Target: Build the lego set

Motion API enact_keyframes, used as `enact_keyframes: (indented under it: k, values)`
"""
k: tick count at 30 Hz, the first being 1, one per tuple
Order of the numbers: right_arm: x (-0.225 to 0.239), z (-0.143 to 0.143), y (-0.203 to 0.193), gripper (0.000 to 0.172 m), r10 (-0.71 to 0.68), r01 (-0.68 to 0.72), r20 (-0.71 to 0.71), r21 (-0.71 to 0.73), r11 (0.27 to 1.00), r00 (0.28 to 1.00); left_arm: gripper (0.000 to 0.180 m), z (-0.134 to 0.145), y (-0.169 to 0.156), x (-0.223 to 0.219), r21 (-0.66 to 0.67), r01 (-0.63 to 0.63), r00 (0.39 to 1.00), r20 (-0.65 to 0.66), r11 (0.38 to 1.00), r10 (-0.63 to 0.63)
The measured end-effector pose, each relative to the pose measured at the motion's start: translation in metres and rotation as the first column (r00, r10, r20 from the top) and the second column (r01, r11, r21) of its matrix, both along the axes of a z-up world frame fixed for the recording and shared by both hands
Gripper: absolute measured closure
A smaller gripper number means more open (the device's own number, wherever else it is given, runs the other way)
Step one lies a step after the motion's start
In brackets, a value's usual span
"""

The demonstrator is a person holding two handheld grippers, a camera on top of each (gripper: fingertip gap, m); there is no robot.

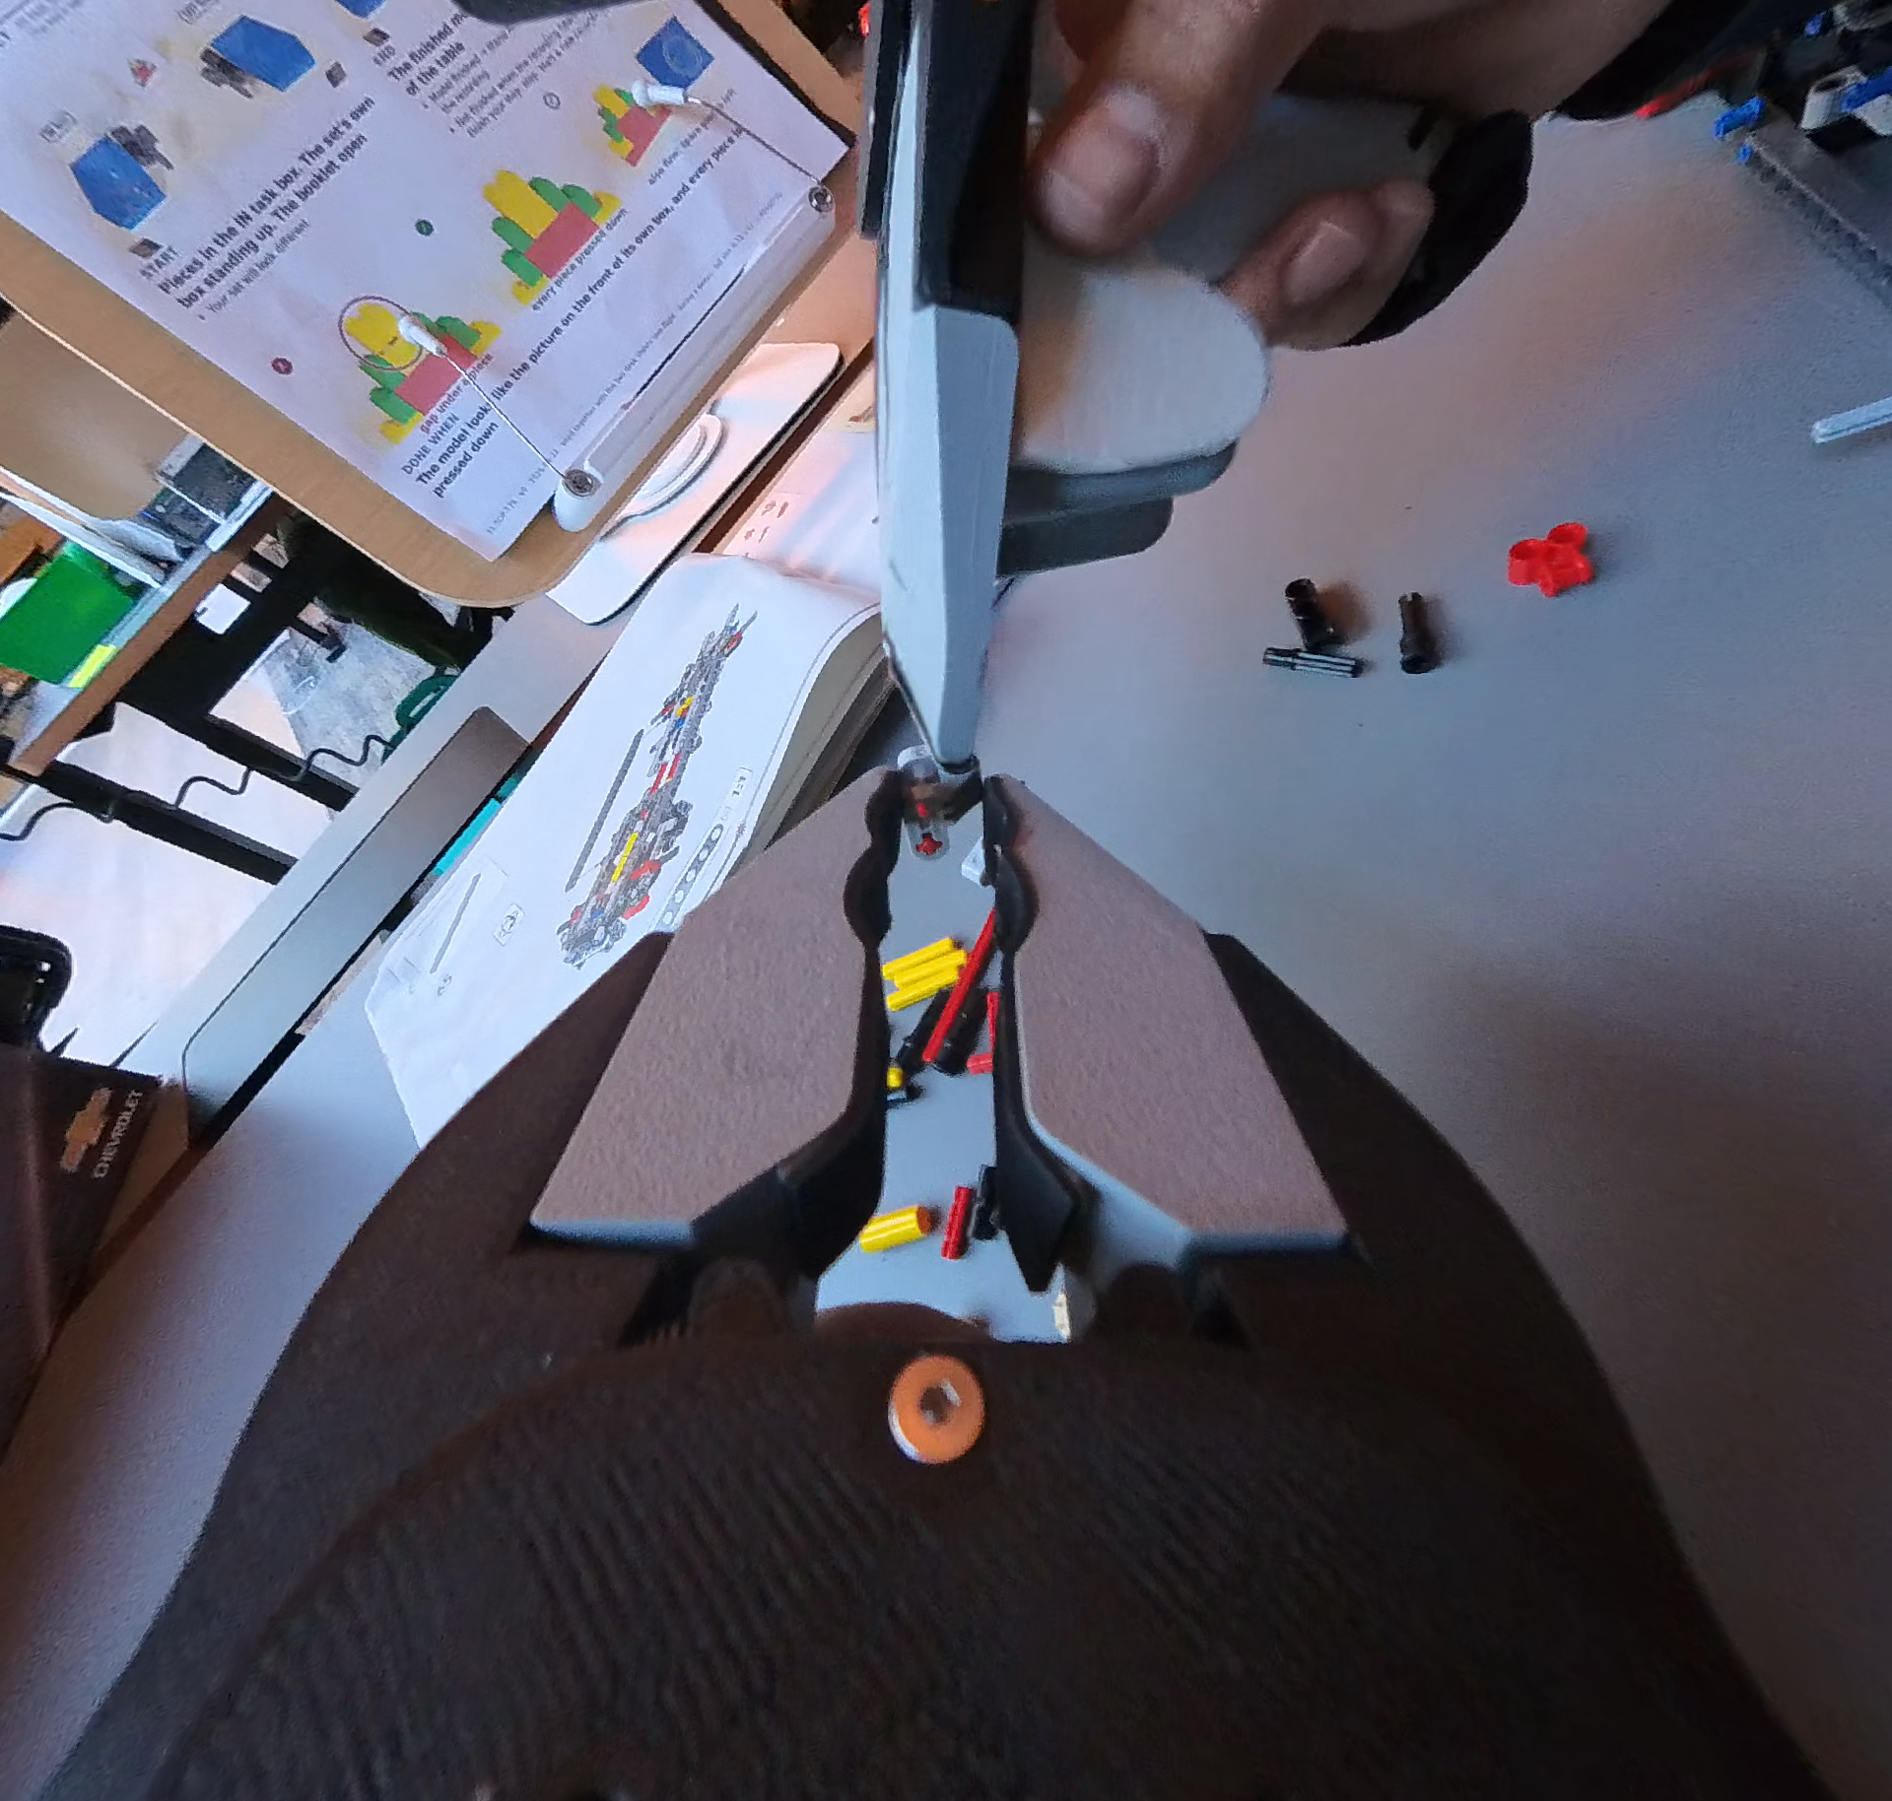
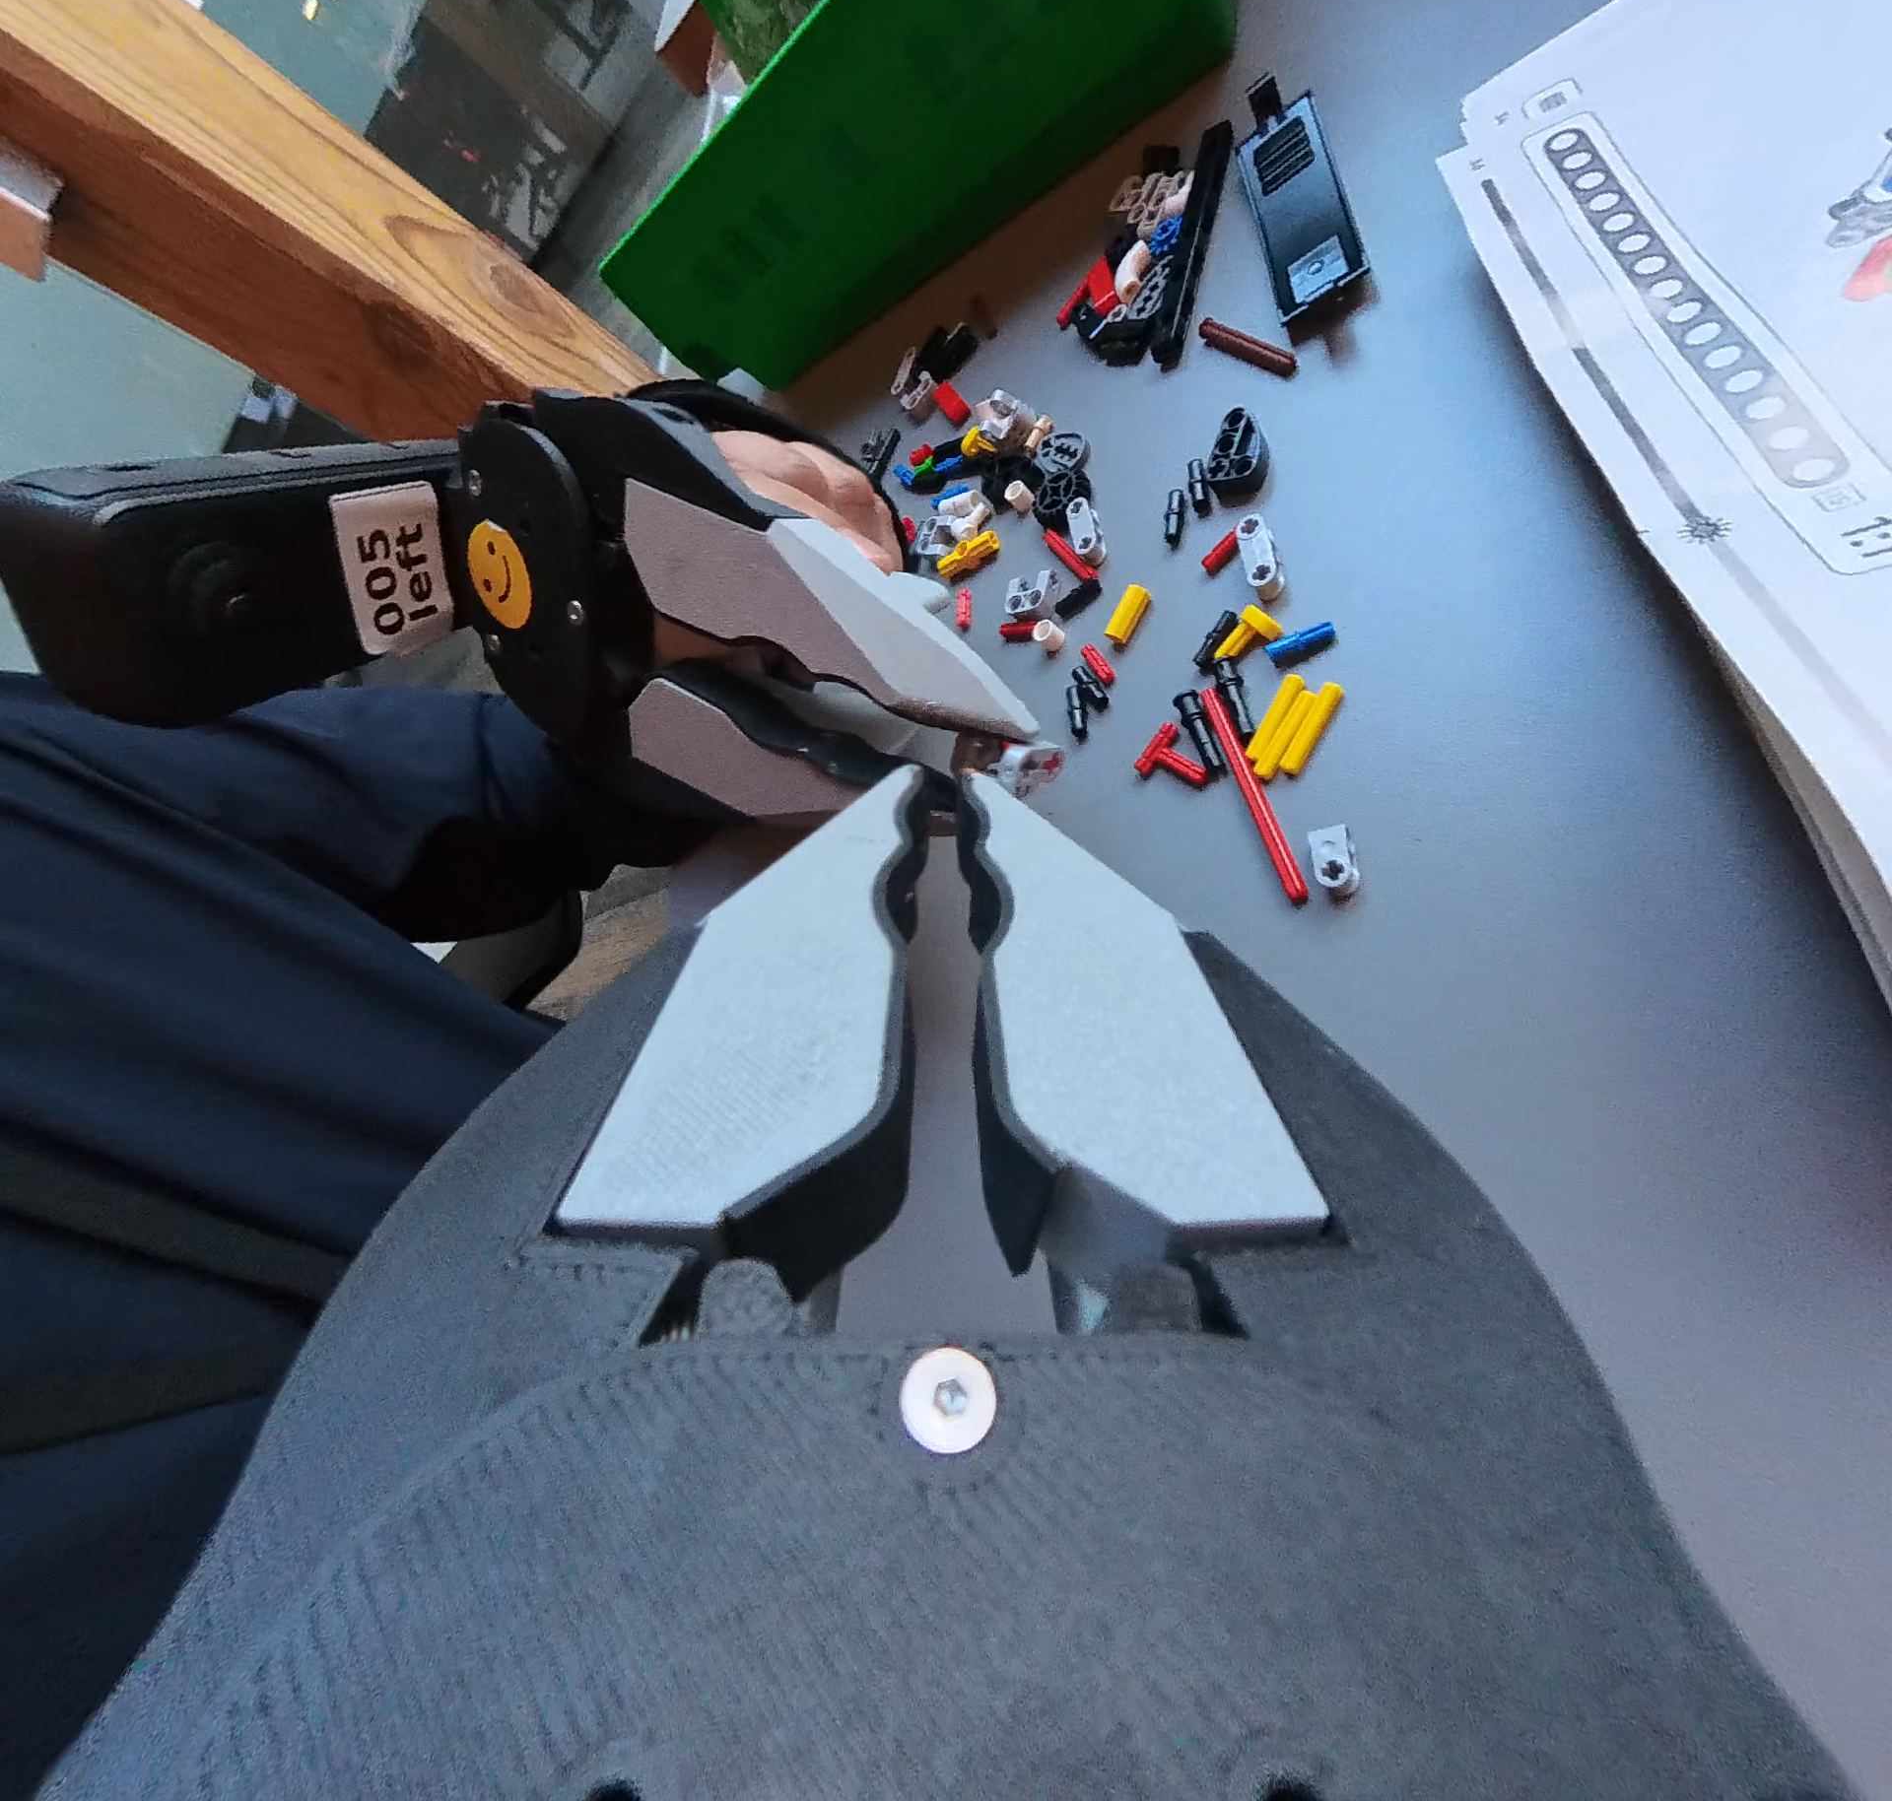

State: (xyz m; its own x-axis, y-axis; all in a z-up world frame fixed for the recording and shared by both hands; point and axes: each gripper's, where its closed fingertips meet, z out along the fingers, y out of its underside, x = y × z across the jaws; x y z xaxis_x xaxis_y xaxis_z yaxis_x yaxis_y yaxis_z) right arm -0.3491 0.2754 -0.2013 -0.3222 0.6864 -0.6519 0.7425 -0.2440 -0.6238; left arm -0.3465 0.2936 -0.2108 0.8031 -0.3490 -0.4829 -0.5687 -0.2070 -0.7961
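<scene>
Dark gripper housing filled the lower half of each view and hid the table beneath it. On the left, an open instruction booklet (image 1: 655, 831) lay on the grey table (image 1: 1536, 933), its near corner cut off by the left gripper (image 1: 937, 800). That gripper's fingers were clamped on a small grey connector piece (image 1: 927, 815) with a red cross-shaped centre; its far end was covered by the tip of the right gripper (image 2: 942, 795), which came down from above and touched it. The right gripper's fingertips stood nearly together on something small and dark, too hidden to name; whether they pressed on it could not be told. Yellow and red rods (image 1: 937, 974) showed only through the slot between the left gripper's fingers. Farther right lay three black pins (image 1: 1351, 626) and a red piece (image 1: 1551, 556), apart from both grippers.
</scene>
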Motion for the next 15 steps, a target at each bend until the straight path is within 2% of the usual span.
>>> enact_keyframes:
  k: [3, 5, 6, 7, 12, 13, 15]
  values:
    - [0.0, -0.002, 0.004, 0.172, -0.025, 0.025, 0.006, 0.001, 1.0, 1.0, 0.167, -0.003, 0.0, 0.001, -0.017, -0.003, 1.0, 0.007, 1.0, 0.003]
    - [-0.003, -0.002, 0.009, 0.161, -0.067, 0.068, -0.009, 0.034, 0.997, 0.998, 0.167, -0.006, 0.001, 0.001, -0.031, -0.009, 1.0, 0.002, 0.999, 0.01]
    - [-0.005, -0.003, 0.013, 0.144, -0.096, 0.096, -0.008, 0.07, 0.993, 0.995, 0.167, -0.006, 0.001, 0.001, -0.029, -0.008, 1.0, 0.002, 1.0, 0.008]
    - [-0.006, -0.006, 0.015, 0.141, -0.107, 0.107, -0.005, 0.118, 0.987, 0.994, 0.167, -0.005, 0.001, 0.003, -0.026, -0.003, 1.0, 0.01, 1.0, 0.004]
    - [-0.008, -0.014, 0.003, 0.149, -0.071, 0.07, -0.005, 0.228, 0.971, 0.997, 0.167, -0.005, 0.002, 0.0, -0.027, -0.021, 1.0, 0.003, 0.999, 0.021]
    - [-0.009, -0.014, 0.005, 0.157, -0.073, 0.075, -0.017, 0.256, 0.964, 0.997, 0.167, -0.003, 0.001, 0.0, -0.014, -0.023, 1.0, 0.005, 1.0, 0.023]
    - [-0.012, -0.008, 0.004, 0.157, -0.07, 0.078, -0.044, 0.227, 0.971, 0.997, 0.167, 0.004, 0.001, -0.002, 0.015, -0.031, 0.999, 0.015, 0.999, 0.03]
